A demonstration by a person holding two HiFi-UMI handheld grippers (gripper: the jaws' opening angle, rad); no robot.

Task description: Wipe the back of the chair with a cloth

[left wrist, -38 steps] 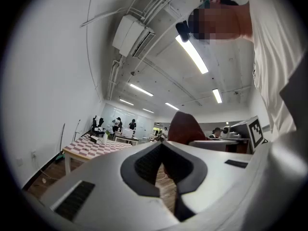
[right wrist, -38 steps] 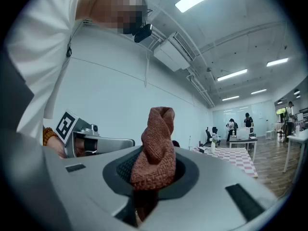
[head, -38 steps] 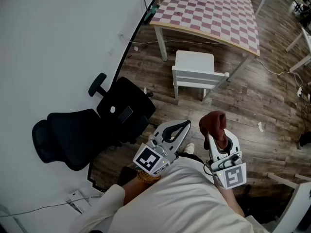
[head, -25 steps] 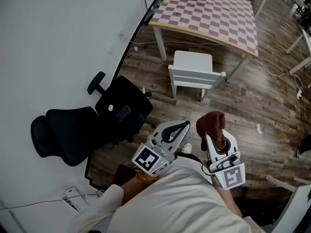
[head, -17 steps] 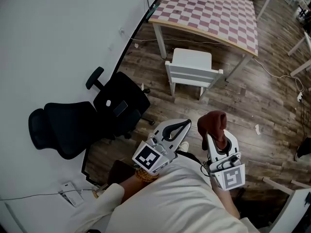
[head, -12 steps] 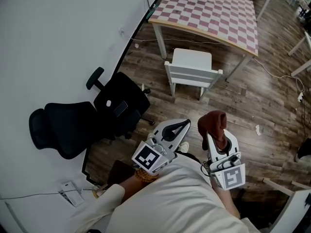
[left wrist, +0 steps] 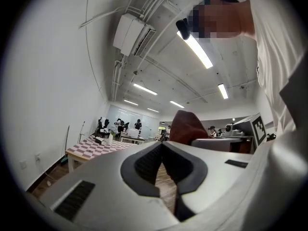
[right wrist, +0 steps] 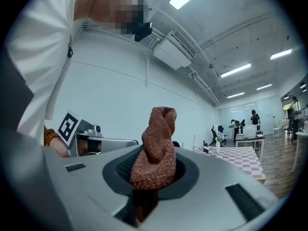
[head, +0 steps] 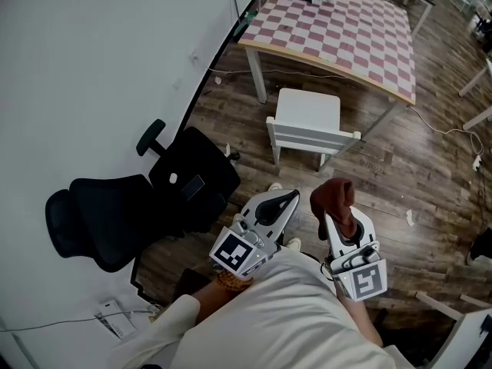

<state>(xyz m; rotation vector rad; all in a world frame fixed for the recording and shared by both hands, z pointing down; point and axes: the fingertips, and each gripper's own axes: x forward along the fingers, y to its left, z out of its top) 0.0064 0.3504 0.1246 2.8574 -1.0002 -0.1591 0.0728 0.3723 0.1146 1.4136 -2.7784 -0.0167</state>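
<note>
A white chair point(head: 309, 112) stands on the wood floor ahead of me, its slatted back point(head: 314, 137) on my side. My right gripper point(head: 337, 217) is held level in front of my body, some way short of the chair. It is shut on a rust-brown cloth point(head: 333, 197) that sticks up from its jaws. In the right gripper view the bunched cloth point(right wrist: 157, 146) fills the gripper point(right wrist: 152, 171). My left gripper point(head: 287, 199) is beside it on the left, shut and empty. In the left gripper view the left gripper point(left wrist: 161, 146) has its pads touching, with the cloth point(left wrist: 186, 127) beyond them.
A black office chair point(head: 146, 202) stands at the left against the white wall point(head: 92, 60). A table with a pink checked top point(head: 338, 29) stands beyond the white chair. A cable point(head: 442, 133) lies on the floor at the right, and white furniture legs point(head: 469, 325) stand at the lower right.
The floor, the white chair and the table have slid slightly down and to the right in the head view. Both grippers keep the same pose in front of the body, the cloth still gripped.
</note>
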